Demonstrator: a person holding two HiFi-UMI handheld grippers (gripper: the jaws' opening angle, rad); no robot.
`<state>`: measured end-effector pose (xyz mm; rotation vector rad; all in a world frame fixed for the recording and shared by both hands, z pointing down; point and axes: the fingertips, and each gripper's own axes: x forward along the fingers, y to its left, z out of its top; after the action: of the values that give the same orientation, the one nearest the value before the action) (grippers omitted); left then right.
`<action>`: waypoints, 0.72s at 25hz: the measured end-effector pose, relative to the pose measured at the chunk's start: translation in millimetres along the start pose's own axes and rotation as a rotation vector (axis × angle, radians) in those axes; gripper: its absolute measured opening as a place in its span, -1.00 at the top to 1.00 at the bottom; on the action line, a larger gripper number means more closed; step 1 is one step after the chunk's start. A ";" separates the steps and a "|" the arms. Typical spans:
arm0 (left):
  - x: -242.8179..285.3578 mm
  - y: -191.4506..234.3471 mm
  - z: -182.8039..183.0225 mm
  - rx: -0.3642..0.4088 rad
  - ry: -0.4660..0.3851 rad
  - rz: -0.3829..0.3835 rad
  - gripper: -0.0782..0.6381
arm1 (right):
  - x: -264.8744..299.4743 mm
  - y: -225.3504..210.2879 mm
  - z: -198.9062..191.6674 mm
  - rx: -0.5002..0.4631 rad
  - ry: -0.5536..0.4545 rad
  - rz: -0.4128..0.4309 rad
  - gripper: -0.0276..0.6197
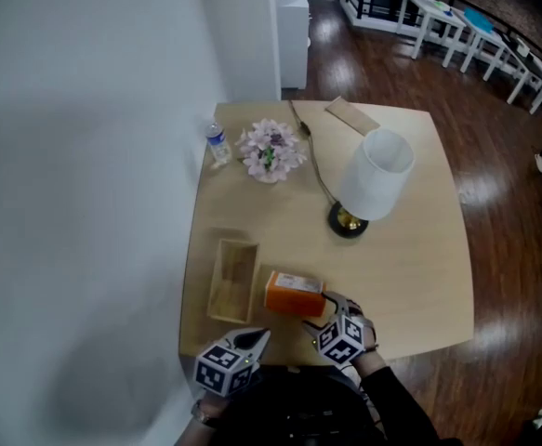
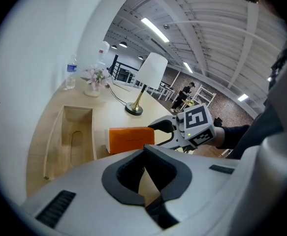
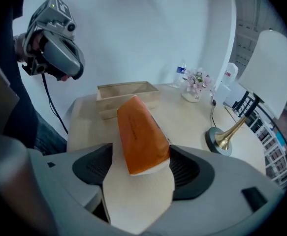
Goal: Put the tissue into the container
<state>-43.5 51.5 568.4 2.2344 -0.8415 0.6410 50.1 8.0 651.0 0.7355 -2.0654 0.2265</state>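
Observation:
The orange tissue pack (image 1: 292, 293) lies on the wooden table (image 1: 410, 258), just right of the open wooden container (image 1: 217, 282), which has nothing in it. My right gripper (image 1: 319, 307) is open around the pack's near end. In the right gripper view the pack (image 3: 141, 136) leans on the right pad, and a strip of table shows between it and the left pad. The container (image 3: 126, 90) stands beyond the pack. My left gripper (image 1: 259, 337) hovers shut at the table's front edge with nothing in it. From the left gripper view the pack (image 2: 131, 139), the container (image 2: 90, 132) and the right gripper (image 2: 165, 132) lie ahead.
A lamp with a white shade (image 1: 375, 177) and brass base stands mid-table, its cable running to the back. Pink flowers (image 1: 271, 150), a water bottle (image 1: 218, 144) and a brown card (image 1: 351, 114) sit at the far side. A white wall borders the table's left edge.

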 end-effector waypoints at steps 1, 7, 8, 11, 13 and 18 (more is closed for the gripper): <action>0.0 -0.3 -1.3 -0.002 0.001 0.002 0.82 | -3.7 1.9 0.8 0.012 -0.008 0.013 -0.24; -1.9 0.8 -2.4 -0.003 -0.014 0.019 0.82 | -9.5 -3.7 22.6 0.030 -0.053 0.039 -0.33; -2.2 1.2 -2.0 -0.005 -0.017 0.021 0.82 | -4.4 1.7 24.1 0.017 -0.033 0.071 -0.46; -5.7 2.1 2.7 -0.013 -0.031 0.037 0.82 | 7.7 31.3 27.4 -0.044 0.021 0.188 -0.72; -8.3 4.1 2.1 -0.023 -0.028 0.048 0.82 | 13.4 44.4 29.7 -0.087 0.041 0.213 -0.80; -11.9 10.3 -5.7 -0.059 -0.018 0.067 0.82 | 34.0 42.7 38.9 -0.179 0.090 0.214 -0.81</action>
<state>-60.0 54.3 568.8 2.1695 -0.9364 0.6195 -16.1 11.8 661.1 0.3885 -2.0472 0.1873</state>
